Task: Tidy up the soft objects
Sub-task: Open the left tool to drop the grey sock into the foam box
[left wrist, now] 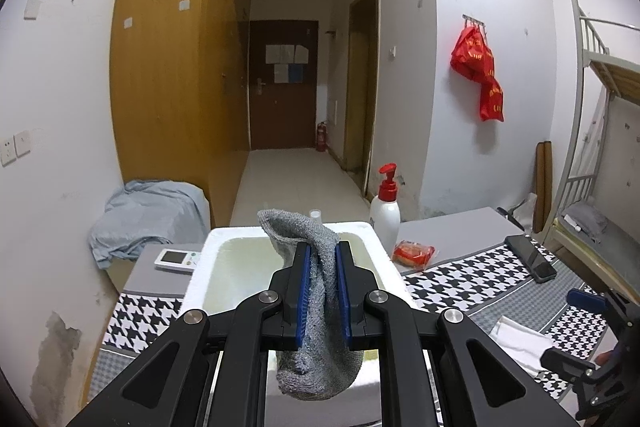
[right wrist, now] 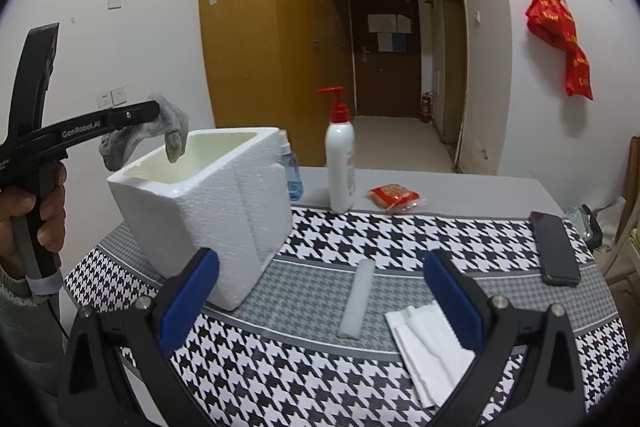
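Observation:
My left gripper (left wrist: 323, 251) is shut on a grey knitted sock (left wrist: 320, 311), which hangs between its blue pads above the open white foam box (left wrist: 224, 239). From the right wrist view the same sock (right wrist: 160, 131) dangles over the near left rim of the foam box (right wrist: 224, 203), held by the left gripper (right wrist: 154, 111) in a person's hand. My right gripper (right wrist: 320, 291) is open, its blue pads wide apart over the houndstooth cloth. Between and beyond them lie a white foam stick (right wrist: 357, 297) and a folded white cloth (right wrist: 428, 343).
On the table stand a white pump bottle with a red top (right wrist: 340, 167), a small blue spray bottle (right wrist: 291, 171), a red snack packet (right wrist: 394, 197) and a black phone (right wrist: 554, 247). A remote (left wrist: 176, 259) and a blue cloth heap (left wrist: 148, 215) lie left of the box.

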Motion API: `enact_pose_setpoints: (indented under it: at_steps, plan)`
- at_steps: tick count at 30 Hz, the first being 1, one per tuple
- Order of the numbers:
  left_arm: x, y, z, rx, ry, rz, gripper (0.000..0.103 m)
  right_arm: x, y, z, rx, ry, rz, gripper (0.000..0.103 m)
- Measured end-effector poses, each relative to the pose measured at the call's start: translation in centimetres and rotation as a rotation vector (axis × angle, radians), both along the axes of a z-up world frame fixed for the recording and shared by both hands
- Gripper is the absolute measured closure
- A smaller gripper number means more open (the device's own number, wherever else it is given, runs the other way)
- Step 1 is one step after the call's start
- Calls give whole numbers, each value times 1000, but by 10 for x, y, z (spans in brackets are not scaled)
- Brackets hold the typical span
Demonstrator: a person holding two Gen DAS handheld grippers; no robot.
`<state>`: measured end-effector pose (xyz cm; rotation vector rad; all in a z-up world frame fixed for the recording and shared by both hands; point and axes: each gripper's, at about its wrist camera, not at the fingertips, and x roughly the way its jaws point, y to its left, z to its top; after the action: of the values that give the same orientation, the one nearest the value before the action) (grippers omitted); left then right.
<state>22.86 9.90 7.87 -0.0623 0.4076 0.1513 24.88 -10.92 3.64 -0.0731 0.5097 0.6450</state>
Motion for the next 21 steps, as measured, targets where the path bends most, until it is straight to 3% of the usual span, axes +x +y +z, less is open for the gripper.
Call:
enact_pose_setpoints:
  at_steps: [5,6,8,10,15,21]
  plan:
    - [12,-1,-5,-6,20,-3,88,3,-9,-2,3,6,-22,0]
    - [13,-1,-5,-2,22,-4,83,4,-10,-2,4,7,-28,0]
    - [14,-2,-6,-4,20,2,64,5,-13,-2,8,9,-37,0]
    - [12,0,-5,-9,8,12,37,6,-15,-2,14,12,-40,0]
    - [4,0,-3,-14,-37,22,7,7,-17,-3,18,14,-41,0]
    - [-15,-6,-4,-15,-58,7,1,6,-19,-4,21,15,-47,0]
